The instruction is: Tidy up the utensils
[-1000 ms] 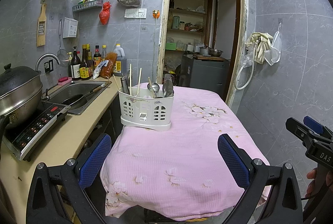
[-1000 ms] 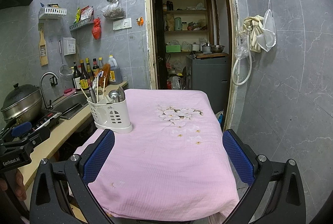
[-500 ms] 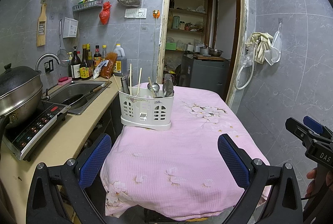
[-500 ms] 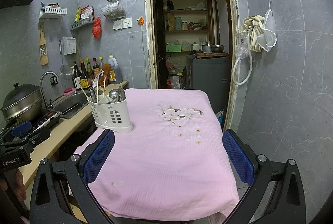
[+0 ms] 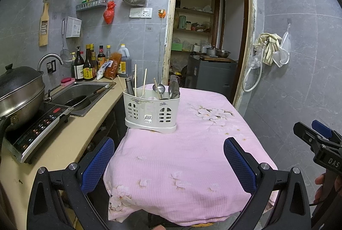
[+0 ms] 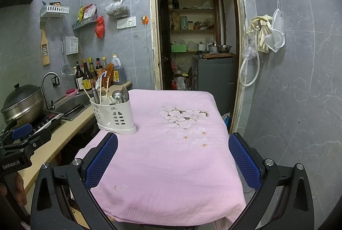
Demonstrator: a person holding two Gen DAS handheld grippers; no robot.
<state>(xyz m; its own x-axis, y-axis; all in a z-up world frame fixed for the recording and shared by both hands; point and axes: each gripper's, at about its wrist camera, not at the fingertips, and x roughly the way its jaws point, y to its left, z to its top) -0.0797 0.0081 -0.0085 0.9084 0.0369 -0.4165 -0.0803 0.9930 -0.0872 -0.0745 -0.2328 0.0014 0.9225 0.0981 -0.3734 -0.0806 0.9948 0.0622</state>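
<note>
A white slotted utensil holder [image 5: 151, 111] stands on the pink tablecloth [image 5: 181, 157] near its far left corner; it also shows in the right wrist view [image 6: 113, 115]. Wooden chopsticks [image 5: 135, 80] stand in its left part and metal spoons [image 5: 168, 89] in its right part. My left gripper [image 5: 168, 163] is open and empty, held back at the table's near edge. My right gripper [image 6: 173, 159] is open and empty, also at the near edge, right of the holder.
A beige counter [image 5: 64, 140] runs along the left with an induction cooker [image 5: 36, 129], a lidded pot [image 5: 19, 93] and a sink [image 5: 79, 95]. Sauce bottles [image 5: 89, 63] stand by the wall. An open doorway [image 5: 205, 41] lies behind the table.
</note>
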